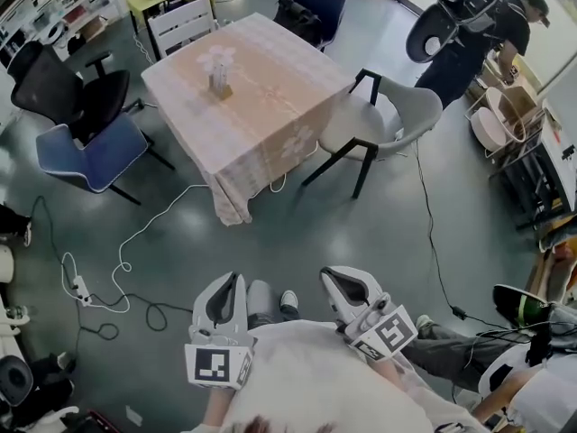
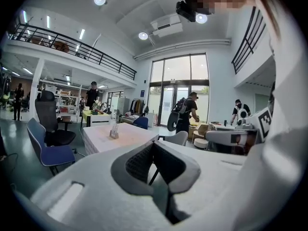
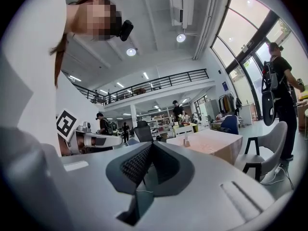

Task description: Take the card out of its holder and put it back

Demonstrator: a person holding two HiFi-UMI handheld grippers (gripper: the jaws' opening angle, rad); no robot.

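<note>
A small clear card holder with a card [image 1: 219, 81] stands on the table with the pink patterned cloth [image 1: 261, 106], far ahead of me. It also shows small in the left gripper view [image 2: 114, 130] and the right gripper view [image 3: 186, 141]. My left gripper [image 1: 229, 284] and right gripper [image 1: 343, 280] are held close to my body, well short of the table, above the floor. The left gripper [image 2: 154, 143] has its jaws together with nothing between them. The right gripper [image 3: 151, 145] is likewise shut and empty.
A grey chair [image 1: 388, 120] stands at the table's right, a blue chair [image 1: 95, 152] and a black office chair [image 1: 68, 88] at its left. Cables [image 1: 135, 242] and a power strip lie on the floor. A person with a backpack [image 1: 469, 34] stands at the far right.
</note>
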